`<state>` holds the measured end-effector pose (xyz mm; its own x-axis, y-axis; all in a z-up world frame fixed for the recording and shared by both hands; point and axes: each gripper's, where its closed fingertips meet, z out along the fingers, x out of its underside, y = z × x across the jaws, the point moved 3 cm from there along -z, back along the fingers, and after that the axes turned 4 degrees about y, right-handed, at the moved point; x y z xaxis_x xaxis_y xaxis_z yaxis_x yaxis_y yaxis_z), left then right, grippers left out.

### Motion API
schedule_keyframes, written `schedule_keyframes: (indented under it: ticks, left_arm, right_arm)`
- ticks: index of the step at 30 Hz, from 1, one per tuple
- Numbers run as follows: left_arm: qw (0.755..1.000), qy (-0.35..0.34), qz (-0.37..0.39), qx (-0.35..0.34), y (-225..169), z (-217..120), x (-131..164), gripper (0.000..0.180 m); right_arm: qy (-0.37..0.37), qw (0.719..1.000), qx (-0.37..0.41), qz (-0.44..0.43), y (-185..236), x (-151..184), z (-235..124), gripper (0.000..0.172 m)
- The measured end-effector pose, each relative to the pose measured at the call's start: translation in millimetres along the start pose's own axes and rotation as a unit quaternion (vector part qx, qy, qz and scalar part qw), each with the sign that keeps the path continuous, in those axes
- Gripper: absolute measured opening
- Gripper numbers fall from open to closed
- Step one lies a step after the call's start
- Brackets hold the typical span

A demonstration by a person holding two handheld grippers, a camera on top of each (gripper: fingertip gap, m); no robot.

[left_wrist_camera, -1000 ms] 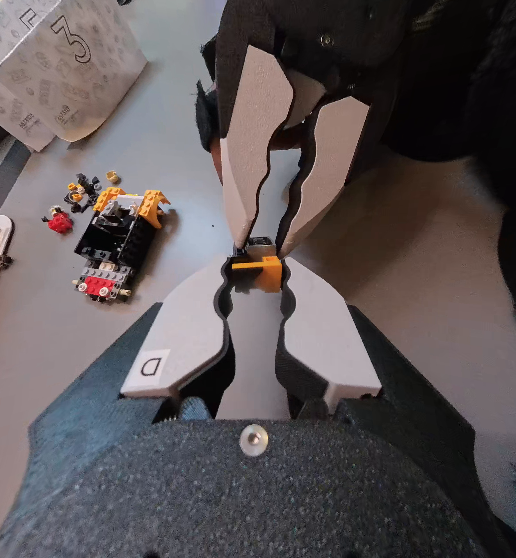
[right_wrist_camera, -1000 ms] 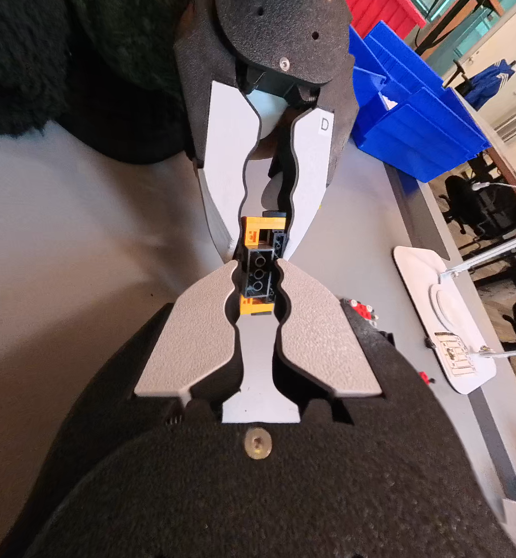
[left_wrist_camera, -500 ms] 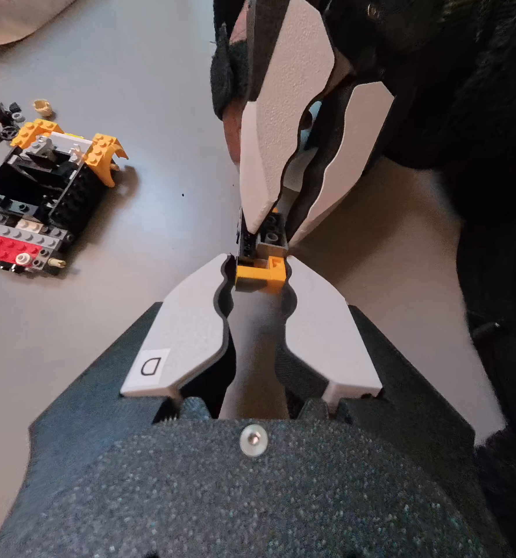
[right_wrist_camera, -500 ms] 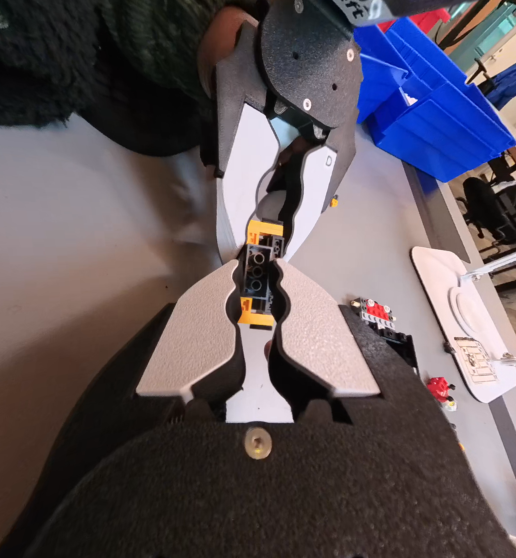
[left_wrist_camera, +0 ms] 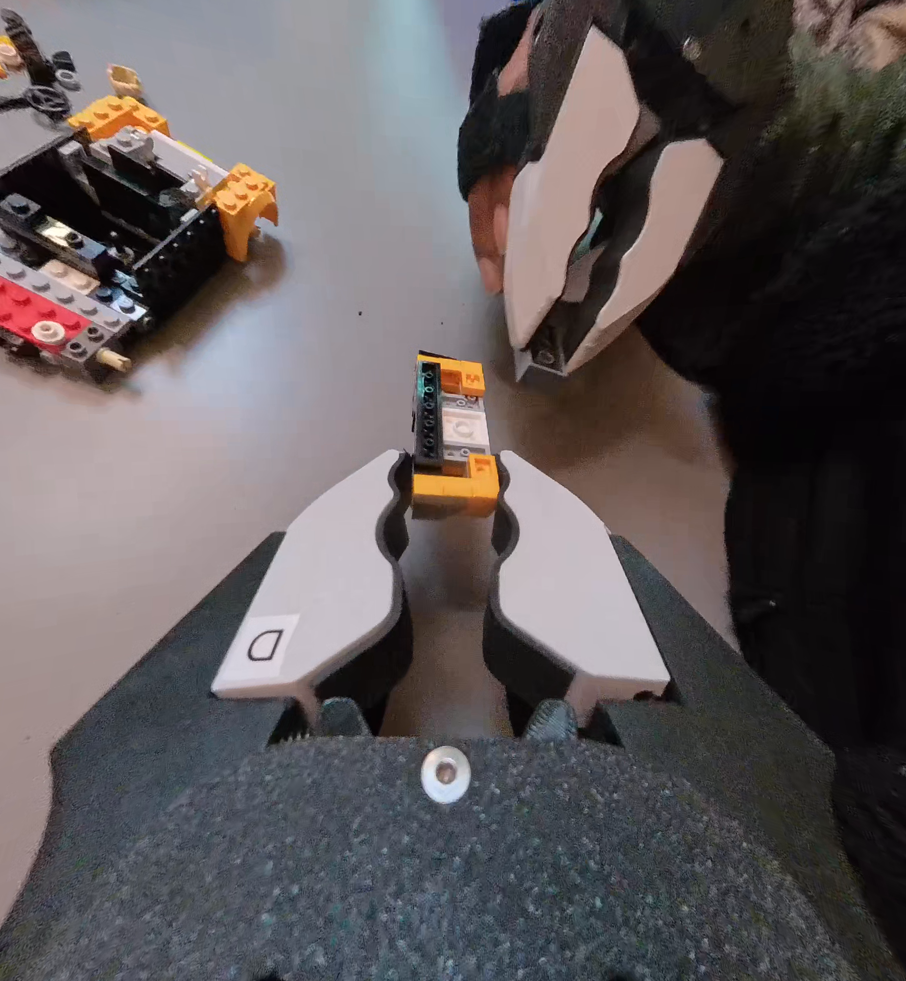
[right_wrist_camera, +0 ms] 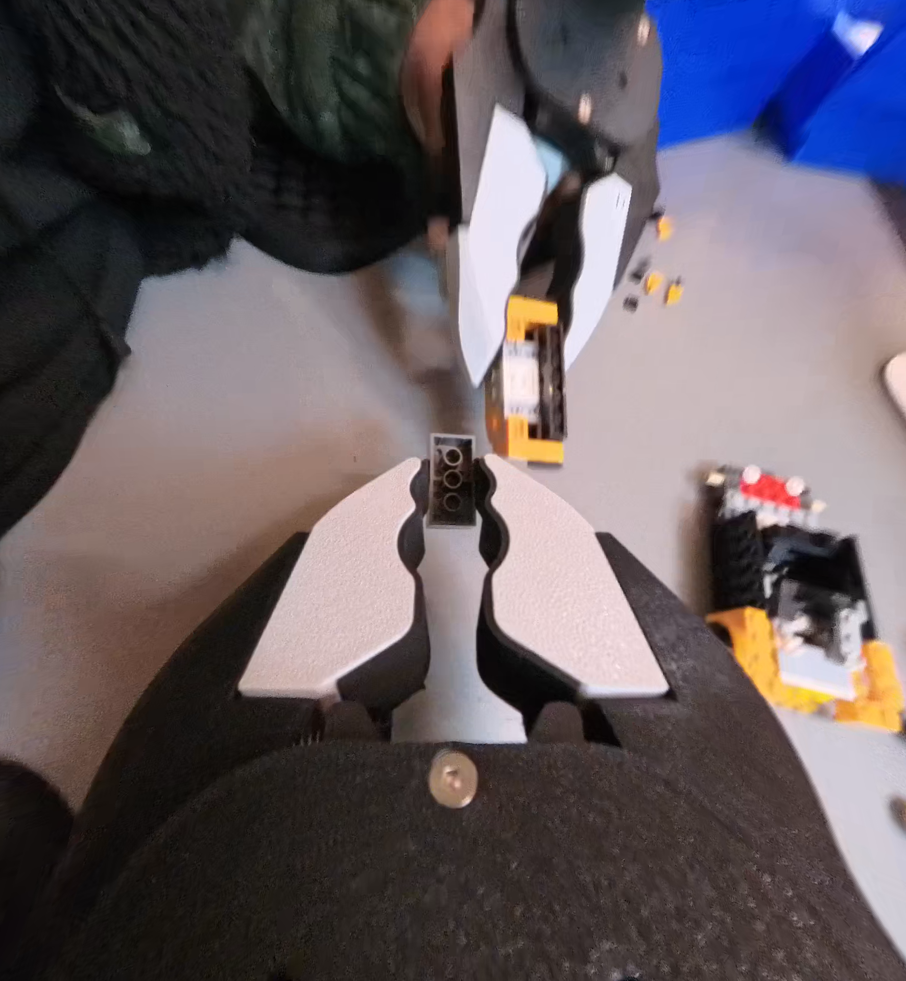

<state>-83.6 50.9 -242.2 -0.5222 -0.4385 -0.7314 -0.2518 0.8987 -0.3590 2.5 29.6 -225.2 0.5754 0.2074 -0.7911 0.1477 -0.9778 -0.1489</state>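
Since the earlier frames, I have drawn the two hand-held grippers apart; the dark grey brick [right_wrist_camera: 452, 480] is off the assembly. My left hand-held gripper [left_wrist_camera: 453, 478] is clamped on the orange end of the orange, black and white brick assembly [left_wrist_camera: 453, 424], above the grey worktop [left_wrist_camera: 228, 478]. My right hand-held gripper [right_wrist_camera: 452, 478] is clamped on the brick. A partly built brick vehicle [left_wrist_camera: 95, 239] sits far left.
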Motion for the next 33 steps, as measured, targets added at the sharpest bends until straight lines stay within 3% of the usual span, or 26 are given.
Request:
schedule_keyframes:
  ticks: [7, 10, 15, 21, 22, 24, 25, 27, 29, 32, 33]
  left_arm:
    - [0.993, -0.029, -0.073, 0.092, -12, 7, -4, 0.028]
    - [0.995, 0.015, -0.062, 0.071, -12, 18, 7, 0.029]
    - [0.996, 0.007, -0.068, 0.058, -6, 12, 6, 0.028]
    - [0.996, 0.021, -0.080, 0.037, 3, 11, 12, 0.030]
    - [0.997, 0.024, -0.075, 0.028, 4, 12, 13, 0.038]
    - [0.998, 0.024, -0.055, -0.006, 9, 12, 12, 0.054]
    - [0.999, 0.020, -0.038, -0.030, 12, 10, 10, 0.058]
    - [0.998, 0.006, 0.024, -0.057, 8, 4, 2, 0.050]
    - [0.996, -0.012, 0.088, -0.016, -17, 2, -6, 0.034]
    - [0.989, -0.012, 0.149, -0.017, -39, 11, -11, 0.034]
    - [0.986, -0.003, 0.165, -0.033, -39, 15, -11, 0.026]
  right_arm:
    - [0.058, 0.997, -0.016, 0.048, -3, 19, 16, 0.018]
    - [0.071, 0.995, -0.014, 0.072, -5, 27, 20, 0.023]
    - [0.068, 0.994, 0.013, 0.079, -15, 28, 13, 0.031]
    - [0.113, 0.992, -0.048, 0.042, 9, 33, 15, 0.032]
    - [0.128, 0.990, -0.048, 0.033, 10, 37, 19, 0.032]
    - [0.139, 0.989, -0.044, 0.014, 12, 41, 21, 0.012]
    - [0.133, 0.990, -0.048, 0.011, 12, 39, 20, 0.012]
    - [0.109, 0.993, -0.038, 0.012, 9, 31, 16, 0.012]
    - [0.083, 0.996, -0.016, 0.010, 4, 21, 12, 0.012]
    - [0.046, 0.999, -0.005, 0.017, 2, 7, 11, 0.012]
    - [0.030, 0.999, -0.003, 0.020, 2, 1, 11, 0.012]
